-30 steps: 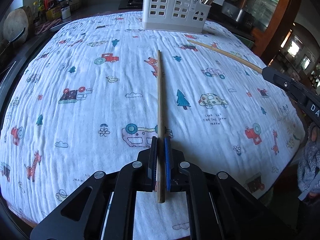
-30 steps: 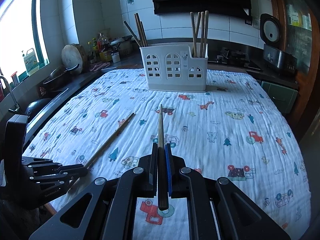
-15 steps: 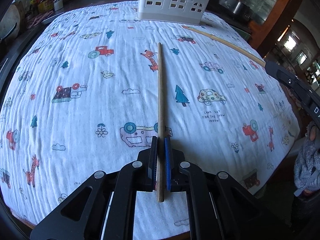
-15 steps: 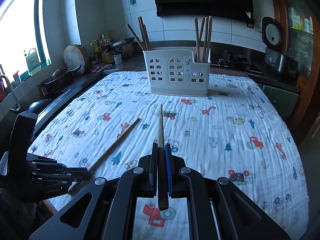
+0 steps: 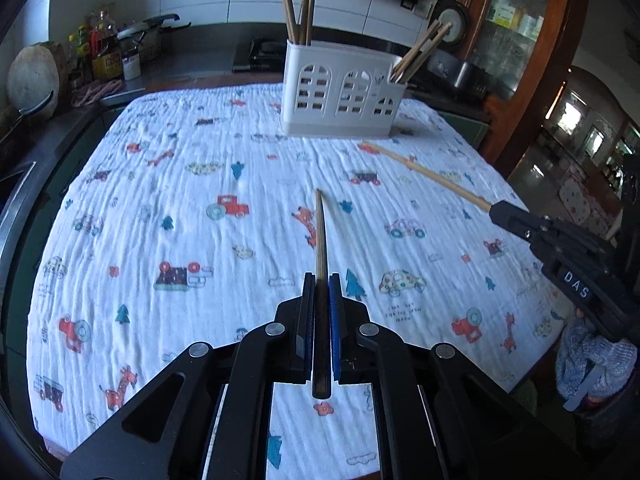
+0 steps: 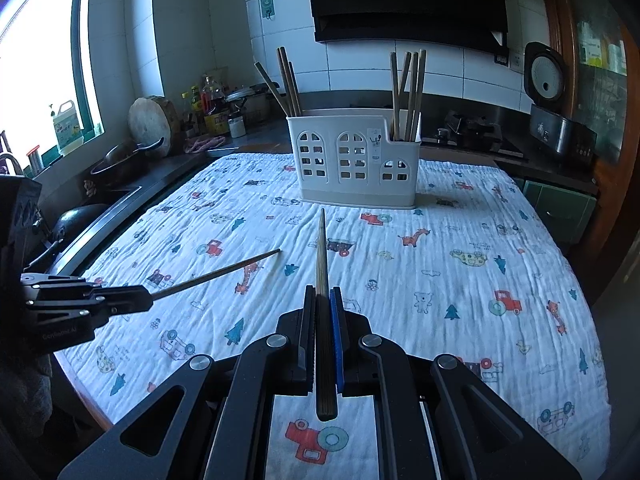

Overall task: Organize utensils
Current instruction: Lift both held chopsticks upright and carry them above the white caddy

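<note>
Two chopsticks are in play, one per gripper. The left gripper (image 5: 320,280) is clamped tight on its chopstick (image 5: 320,236), jaws nearly together, the stick running straight out along the fingers with its thin tip aimed toward the white caddy (image 5: 340,96) and held clear above the cloth. The right gripper (image 6: 322,292) is squeezed just as tight on the second chopstick (image 6: 321,252), long axis forward too, tip toward the same caddy. From the left wrist view the right gripper's stick angles in from the right, tip just short of the caddy's base.

The caddy stands upright at the far end of the printed tablecloth (image 5: 160,208), two groups of chopsticks already in it: about four upright in the low right compartment, three or four leaning at the left end. Nothing lies on the cloth between tips and caddy. Behind: a rice cooker (image 6: 546,80), oil bottles (image 6: 208,100), a round chopping block (image 6: 154,124).
</note>
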Demonstrator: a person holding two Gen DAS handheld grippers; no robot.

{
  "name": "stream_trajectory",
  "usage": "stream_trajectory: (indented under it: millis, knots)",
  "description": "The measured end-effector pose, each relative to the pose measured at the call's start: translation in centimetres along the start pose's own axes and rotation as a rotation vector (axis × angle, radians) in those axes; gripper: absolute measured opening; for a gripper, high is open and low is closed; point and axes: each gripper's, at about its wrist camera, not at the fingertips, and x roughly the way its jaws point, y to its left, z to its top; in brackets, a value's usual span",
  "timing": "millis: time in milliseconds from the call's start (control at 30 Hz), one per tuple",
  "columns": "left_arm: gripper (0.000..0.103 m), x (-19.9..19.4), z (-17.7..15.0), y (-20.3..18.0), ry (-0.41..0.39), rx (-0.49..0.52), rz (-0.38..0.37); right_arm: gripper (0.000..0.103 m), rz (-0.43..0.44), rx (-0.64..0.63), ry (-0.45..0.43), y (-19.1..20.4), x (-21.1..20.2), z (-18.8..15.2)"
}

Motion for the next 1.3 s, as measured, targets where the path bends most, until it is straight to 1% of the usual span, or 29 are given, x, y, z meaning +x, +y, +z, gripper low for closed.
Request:
stream_trajectory:
  millis: [133,333,500,800,867,1067,1167,1300]
  knots:
    - [0.006,-1.0,1.6,-0.1,-0.068,-0.006,-0.016,0.007,0.007,-0.012,-0.016,0.2,-0.2,1.0]
    - [0.006,-1.5,3.4,-0.6,-0.119,0.005,-0.023,0.007,-0.001,-0.038,-0.060,0.2,-1.1,2.9]
    - [0.006,-1.3,4.2,-0.7,-0.126,0.007,-0.023,0.007,0.006,-0.045,-0.080,0.0,-1.5,3.8]
    - [0.006,-1.1,5.1,-0.5,-0.130,0.014,-0.026,0.007,0.013,-0.064,-0.044,0.0,-0.8,3.3]
    - [0.006,-1.1,5.3,-0.5,-0.132,0.017,-0.027,0.007,0.004,-0.084,-0.031,0.2,-0.5,3.2]
    - [0.006,-1.1,6.2,-0.6,-0.136,0.032,-0.030,0.007,0.013,-0.068,-0.030,0.0,-0.1,3.4]
    - [0.006,-1.1,7.2,-1.0,-0.141,0.058,-0.032,0.007,0.032,-0.064,-0.032,-0.2,-0.2,4.5]
    - [0.006,-0.9,8.9,-1.5,-0.144,0.084,-0.040,0.007,0.058,-0.068,-0.035,-1.1,-0.5,7.6]
